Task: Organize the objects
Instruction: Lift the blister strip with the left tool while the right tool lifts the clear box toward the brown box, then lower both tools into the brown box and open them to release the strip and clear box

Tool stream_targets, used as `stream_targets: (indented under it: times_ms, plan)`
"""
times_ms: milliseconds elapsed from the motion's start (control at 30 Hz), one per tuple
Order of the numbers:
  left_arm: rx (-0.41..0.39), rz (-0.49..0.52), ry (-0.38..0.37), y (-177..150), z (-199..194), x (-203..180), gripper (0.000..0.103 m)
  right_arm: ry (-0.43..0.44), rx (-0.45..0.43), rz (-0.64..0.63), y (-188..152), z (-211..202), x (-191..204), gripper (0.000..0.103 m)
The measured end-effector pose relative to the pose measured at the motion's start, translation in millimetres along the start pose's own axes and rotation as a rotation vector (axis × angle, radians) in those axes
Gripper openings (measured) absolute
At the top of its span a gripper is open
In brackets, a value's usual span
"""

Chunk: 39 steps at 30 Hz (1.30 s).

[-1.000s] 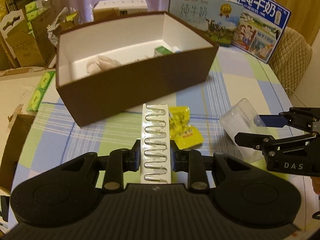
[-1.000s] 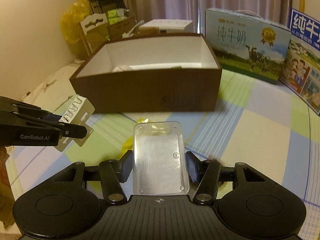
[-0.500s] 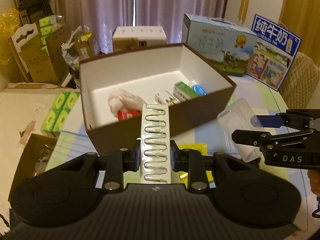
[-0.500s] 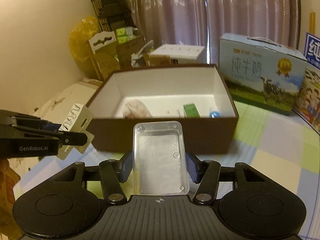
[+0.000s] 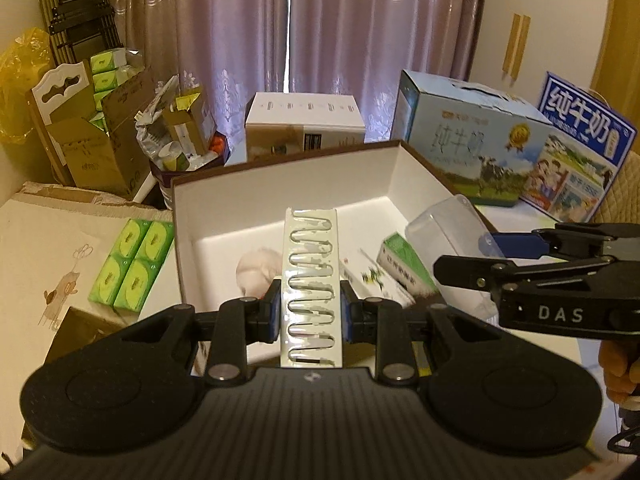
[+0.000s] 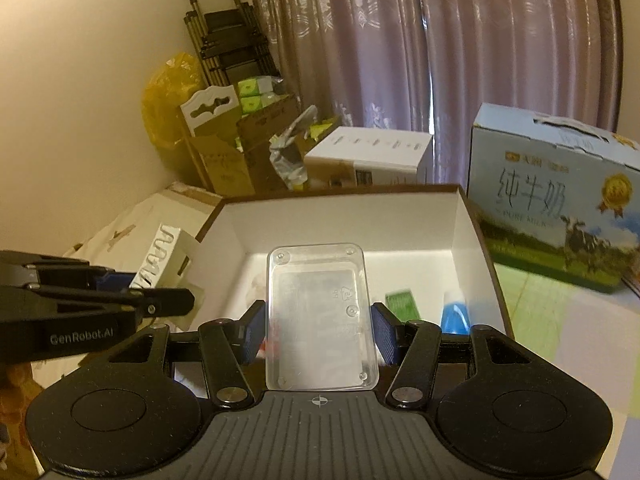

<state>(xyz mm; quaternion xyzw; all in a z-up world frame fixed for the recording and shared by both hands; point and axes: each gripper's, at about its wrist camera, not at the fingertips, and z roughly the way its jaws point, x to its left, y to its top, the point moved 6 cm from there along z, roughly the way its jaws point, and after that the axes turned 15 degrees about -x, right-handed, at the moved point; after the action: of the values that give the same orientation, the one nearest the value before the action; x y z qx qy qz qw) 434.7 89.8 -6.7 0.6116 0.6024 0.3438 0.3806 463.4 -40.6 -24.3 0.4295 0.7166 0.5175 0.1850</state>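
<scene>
My left hand-held gripper point(image 5: 311, 314) is clamped on a flat white blister strip point(image 5: 311, 280) with ribbed foil pockets, at frame centre. My right hand-held gripper point(image 6: 318, 330) is closed on a clear rigid plastic case point(image 6: 320, 316) with rounded corners. Both items hang above the open brown box point(image 6: 486, 248); its smooth white interior lies behind them, with free floor at upper centre.
</scene>
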Motion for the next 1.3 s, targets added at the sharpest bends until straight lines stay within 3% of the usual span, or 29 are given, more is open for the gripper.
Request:
stream_targets:
  times_ms: [233, 500, 1000, 1300]
  plan:
    - [0.011, -0.013, -0.003, 18.8, 45.5, -2.1, 0.024, -0.023, 0.006, -0.014, 18.5, 41.2, -24.0, 0.052]
    - [0.076, -0.065, 0.000, 23.9, 107.7, 1.0, 0.023, -0.069, 0.049, -0.003, 20.6, 91.8, -64.2, 0.053]
    - [0.188, -0.135, 0.045, 8.0, 193.4, 9.4, 0.023, -0.117, 0.132, -0.037, 0.2, 150.9, -103.3, 0.053]
    - [0.231, -0.143, 0.069, -6.0, 226.3, 7.1, 0.024, -0.124, 0.132, -0.099, -7.5, 164.1, -109.5, 0.052]
